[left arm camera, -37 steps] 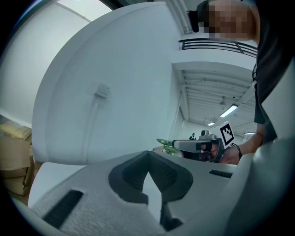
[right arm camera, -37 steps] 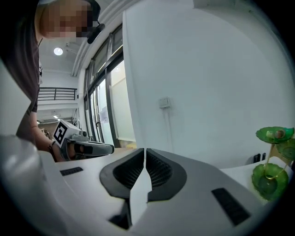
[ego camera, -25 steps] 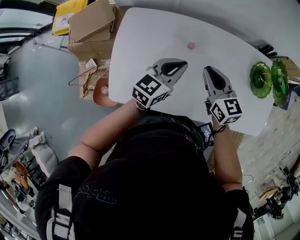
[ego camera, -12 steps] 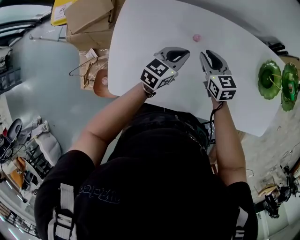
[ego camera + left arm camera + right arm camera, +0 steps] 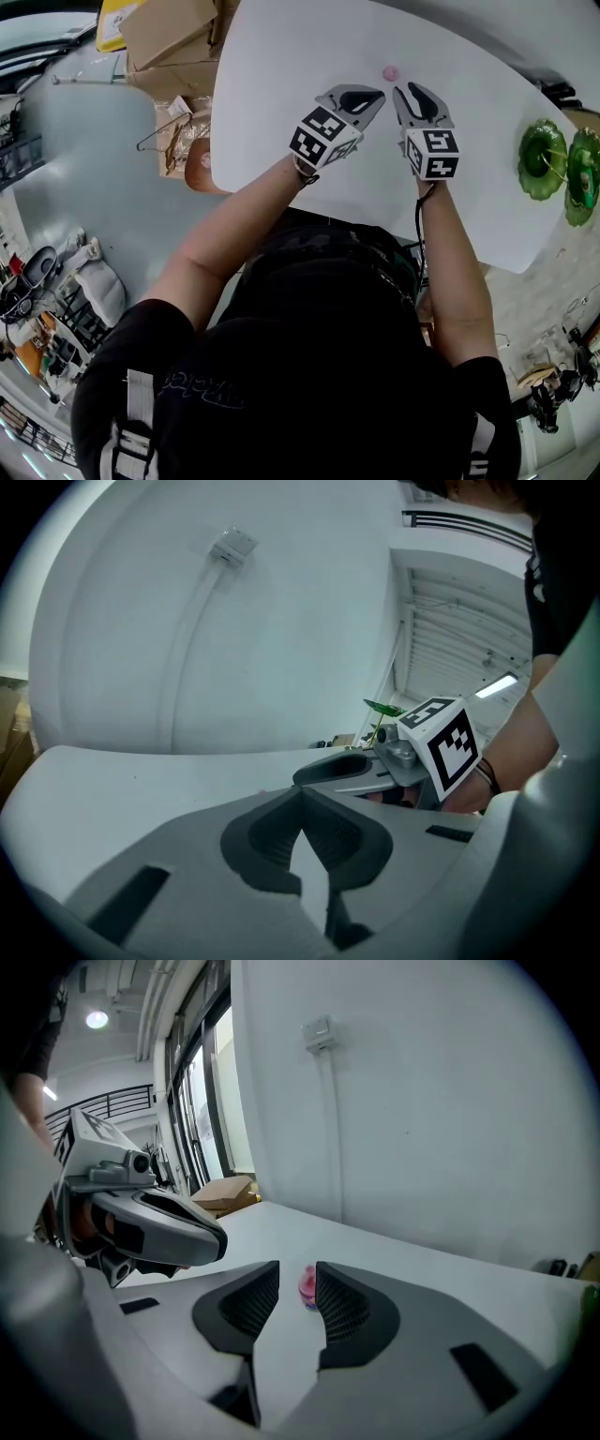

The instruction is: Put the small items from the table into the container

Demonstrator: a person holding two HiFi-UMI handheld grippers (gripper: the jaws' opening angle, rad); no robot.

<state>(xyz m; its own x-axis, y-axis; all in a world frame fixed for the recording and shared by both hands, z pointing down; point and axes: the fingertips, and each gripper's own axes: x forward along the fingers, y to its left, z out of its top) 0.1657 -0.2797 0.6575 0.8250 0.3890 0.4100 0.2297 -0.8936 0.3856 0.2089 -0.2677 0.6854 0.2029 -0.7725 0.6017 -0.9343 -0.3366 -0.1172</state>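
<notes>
A small pink item (image 5: 390,72) stands on the white table (image 5: 281,84), near its far edge. My right gripper (image 5: 414,91) is just short of it, slightly to its right, with the jaws a narrow gap apart. In the right gripper view the pink item (image 5: 307,1288) shows through that gap, beyond my right gripper (image 5: 298,1274). My left gripper (image 5: 366,97) is close beside it on the left, tips together and empty; the tips of my left gripper (image 5: 300,799) meet in its own view. Two green glass dishes (image 5: 542,159) sit at the table's right end.
Cardboard boxes (image 5: 178,37) and a yellow object (image 5: 122,23) lie on the floor past the table's left end, with a wire hanger (image 5: 173,131) and an orange round thing (image 5: 199,169). A white wall (image 5: 422,1101) rises behind the table.
Both grippers have moved forward across the table toward the pink item. The right gripper has also shifted left, so the two now sit close side by side.
</notes>
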